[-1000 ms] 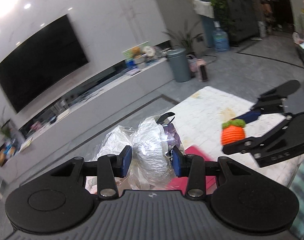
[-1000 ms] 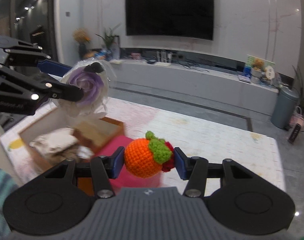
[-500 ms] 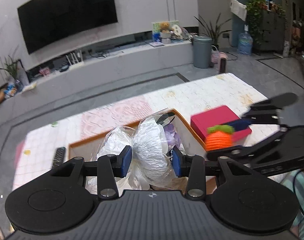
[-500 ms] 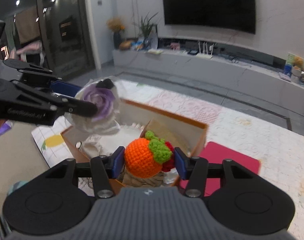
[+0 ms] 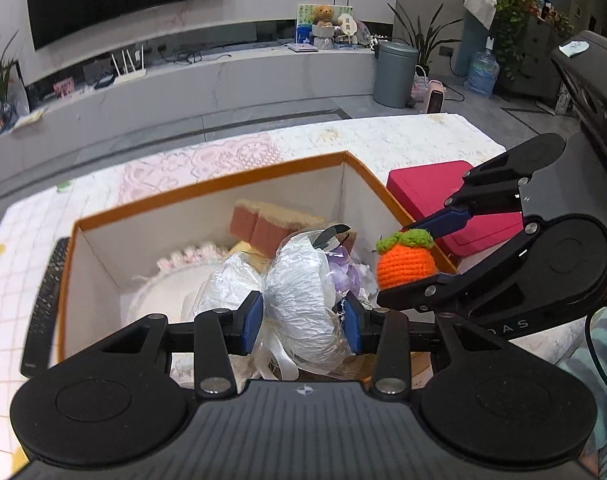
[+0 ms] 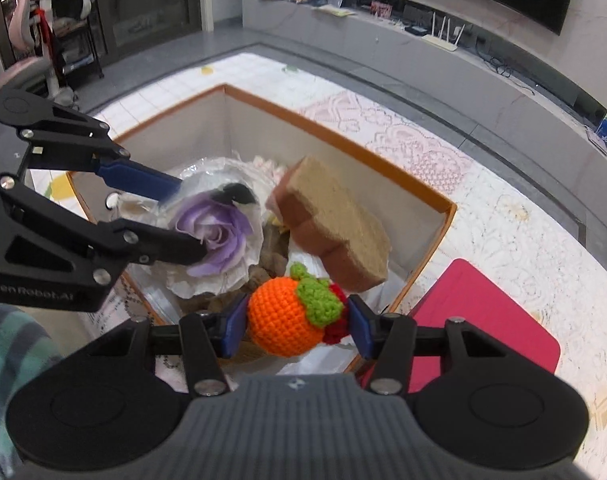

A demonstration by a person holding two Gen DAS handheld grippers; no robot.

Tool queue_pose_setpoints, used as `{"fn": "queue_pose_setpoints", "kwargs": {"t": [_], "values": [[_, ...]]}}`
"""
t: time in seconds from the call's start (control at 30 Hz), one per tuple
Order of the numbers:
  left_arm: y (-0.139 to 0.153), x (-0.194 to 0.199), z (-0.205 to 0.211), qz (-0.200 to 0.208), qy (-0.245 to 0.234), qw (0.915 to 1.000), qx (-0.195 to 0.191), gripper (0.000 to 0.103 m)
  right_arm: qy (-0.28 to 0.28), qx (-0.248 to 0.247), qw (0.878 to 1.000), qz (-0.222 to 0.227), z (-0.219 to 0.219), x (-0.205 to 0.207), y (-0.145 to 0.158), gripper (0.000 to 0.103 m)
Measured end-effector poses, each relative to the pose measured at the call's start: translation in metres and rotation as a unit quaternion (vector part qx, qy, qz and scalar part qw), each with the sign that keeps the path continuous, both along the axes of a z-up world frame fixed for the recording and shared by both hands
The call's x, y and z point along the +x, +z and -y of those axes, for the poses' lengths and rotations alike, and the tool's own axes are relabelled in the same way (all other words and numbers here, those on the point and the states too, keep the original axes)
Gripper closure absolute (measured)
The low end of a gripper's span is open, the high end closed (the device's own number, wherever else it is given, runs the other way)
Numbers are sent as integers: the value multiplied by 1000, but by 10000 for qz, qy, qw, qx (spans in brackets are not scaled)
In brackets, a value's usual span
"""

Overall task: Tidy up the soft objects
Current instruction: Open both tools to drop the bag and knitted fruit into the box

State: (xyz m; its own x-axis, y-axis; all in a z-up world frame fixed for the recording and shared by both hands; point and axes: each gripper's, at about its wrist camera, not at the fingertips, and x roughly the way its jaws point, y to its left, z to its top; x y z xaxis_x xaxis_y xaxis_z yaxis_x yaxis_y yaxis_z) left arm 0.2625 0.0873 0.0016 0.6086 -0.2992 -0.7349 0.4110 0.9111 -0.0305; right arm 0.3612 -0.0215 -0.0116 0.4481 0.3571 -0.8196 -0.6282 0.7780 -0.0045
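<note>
**Risks at release over box**

Grip first. The left gripper (image 5: 301, 316) is clenched on a wrapped flower (image 5: 303, 300); its pads press the crinkled film, not the purple bloom (image 6: 215, 236). The right gripper (image 6: 295, 326) is clenched on a knitted orange (image 6: 283, 320), pads at both sides. Both loads hang over the near part of the open box (image 5: 207, 184), above its contents.

1. Film slip. The wrap is loose and glossy. If the left jaws part unevenly, the film may cling to one pad and drag the flower sideways, or the bloom may be crushed if it is pushed down into the pile.
2. Roll-out. The orange is round and sits close to the near right rim in the left wrist view. Released from height, it could bounce off the sponge (image 6: 335, 236) and clear the rim toward the red case (image 6: 483, 320).
3. Collision. The two grippers work side by side over one opening; a downward move by both at once may knock fingers together or jog either load.
4. Crowding. The sponge leans tilted against the far wall, with a lace cloth (image 5: 171, 280) beneath. Added weight may tip the sponge over.
5. Outside the box, a remote (image 5: 43, 300) lies just beside the left wall; a wide withdrawal could catch it.
</note>
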Motion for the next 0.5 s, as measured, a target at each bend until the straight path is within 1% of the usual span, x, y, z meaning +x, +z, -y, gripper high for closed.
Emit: {"fn": "queue_pose_setpoints", "kwargs": {"t": [0.13,0.17,0.2,0.23,0.27,0.33,0.43,0.5], "values": [[-7,0,2,-5,27,10000,-57,54,60,-143,9999,44,-4,0,-2,49],[-7,-1,2,3,37,10000,-86,53,74,-173,9998,61,-5,-1,-2,47],[-7,0,0,6,61,9999,-99,44,86,-203,9997,88,-5,-2,-2,42],[-7,0,-1,-9,67,9999,-139,39,90,-228,9996,125,-5,-2,-2,40],[-7,0,-3,-42,122,9997,-192,36,94,-242,9995,163,-5,-3,-1,40],[-6,-1,-5,-110,256,9991,-331,26,91,-239,9995,192,-4,-5,0,39],[-1,-6,-8,-162,386,9976,-559,24,36,-213,9995,244,-1,-9,5,38],[6,-11,-10,-140,450,9970,-606,24,14,-186,9994,294,1,-13,11,36]]}}
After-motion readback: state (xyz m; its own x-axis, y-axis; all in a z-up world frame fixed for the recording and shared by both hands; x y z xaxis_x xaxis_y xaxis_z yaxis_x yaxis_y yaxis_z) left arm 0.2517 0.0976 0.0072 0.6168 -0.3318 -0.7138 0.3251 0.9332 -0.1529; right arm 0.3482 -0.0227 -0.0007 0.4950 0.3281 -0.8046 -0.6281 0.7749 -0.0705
